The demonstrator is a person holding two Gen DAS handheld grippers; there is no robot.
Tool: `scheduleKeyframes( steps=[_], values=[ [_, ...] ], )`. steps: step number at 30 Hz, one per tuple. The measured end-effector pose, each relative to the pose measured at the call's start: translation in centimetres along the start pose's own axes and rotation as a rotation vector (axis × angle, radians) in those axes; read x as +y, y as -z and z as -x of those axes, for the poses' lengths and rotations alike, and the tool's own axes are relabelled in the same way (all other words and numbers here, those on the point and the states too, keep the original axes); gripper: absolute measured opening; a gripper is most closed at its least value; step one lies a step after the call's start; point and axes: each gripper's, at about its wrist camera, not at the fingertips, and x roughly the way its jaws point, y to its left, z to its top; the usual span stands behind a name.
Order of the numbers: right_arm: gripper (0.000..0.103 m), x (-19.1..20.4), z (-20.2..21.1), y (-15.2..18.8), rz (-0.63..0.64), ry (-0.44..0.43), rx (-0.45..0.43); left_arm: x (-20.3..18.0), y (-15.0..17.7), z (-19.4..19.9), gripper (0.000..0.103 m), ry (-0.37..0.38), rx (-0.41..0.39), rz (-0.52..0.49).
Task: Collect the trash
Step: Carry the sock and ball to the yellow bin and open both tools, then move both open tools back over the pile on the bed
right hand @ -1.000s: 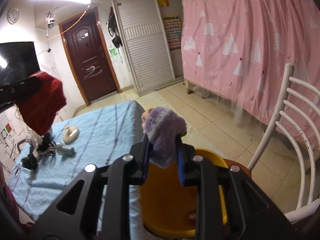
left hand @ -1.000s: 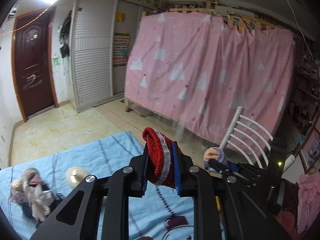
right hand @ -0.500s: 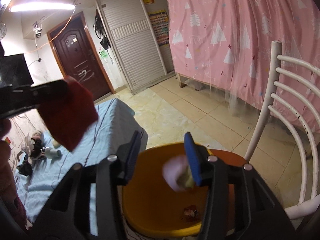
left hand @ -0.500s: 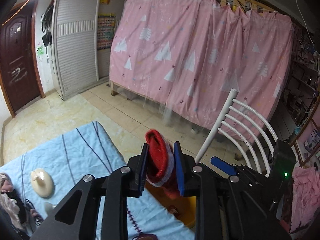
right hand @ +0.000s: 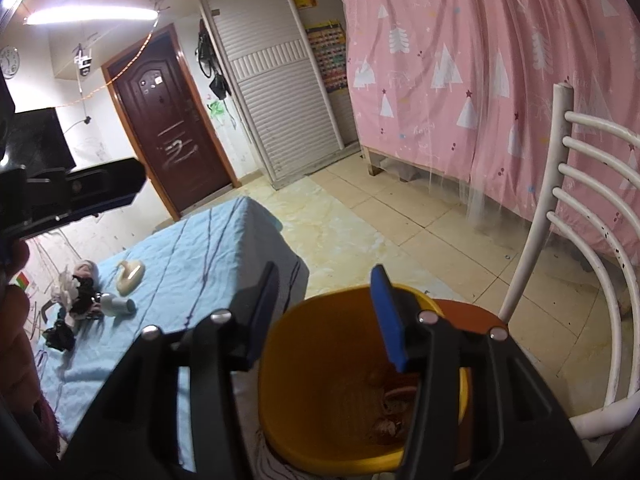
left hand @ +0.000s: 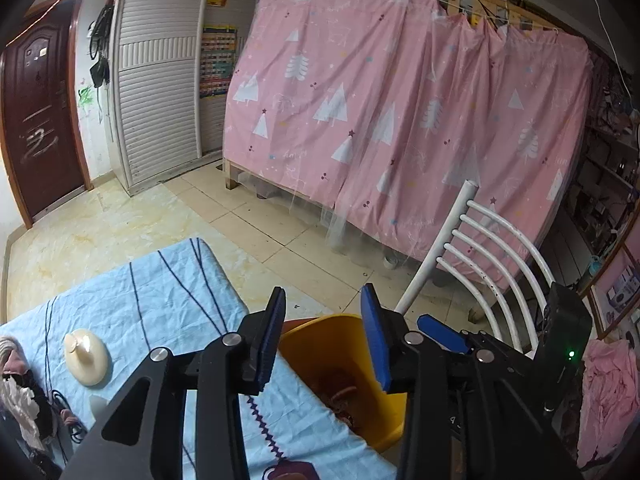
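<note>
A yellow bin [left hand: 362, 330] stands on the brown seat [right hand: 472, 316] of a white chair, beside the table's edge. Crumpled trash [right hand: 394, 404] lies at its bottom. My left gripper [left hand: 325, 322] hangs over the bin's rim. Its jaws are opening and nothing is between them. My right gripper [right hand: 326, 306] hovers above the same bin [right hand: 292, 364], its jaws also opening and empty. In the right wrist view the left gripper [right hand: 116, 186] reaches in from the left edge. One blue pad [left hand: 442, 335] of the right gripper shows in the left wrist view.
The table under a light blue cloth [right hand: 192, 256] carries a cream object [right hand: 130, 274], a small grey bottle [right hand: 116, 305] and a heap of cloth and cords [right hand: 74, 296]. The chair's white back [right hand: 580, 220] rises right of the bin. A pink curtain [left hand: 400, 120] hangs behind, over tiled floor.
The left gripper swung right over the bin and let go of the red knitted piece. The right gripper released the purple piece. Both pieces are gone from the jaws.
</note>
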Motion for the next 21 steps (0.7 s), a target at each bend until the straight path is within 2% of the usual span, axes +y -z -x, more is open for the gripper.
scheduleKeyframes(
  steps=[8,21],
  values=[
    [0.055,2.7,0.1,-0.1,0.051,-0.028,0.002,2.4,0.4,2.9,0.033,-0.026,-0.032,0.048],
    [0.056,9.2,-0.4,-0.3,0.16,-0.095,0.019,7.7,1.1,7.7,0.037,-0.11,-0.087,0.119]
  ],
)
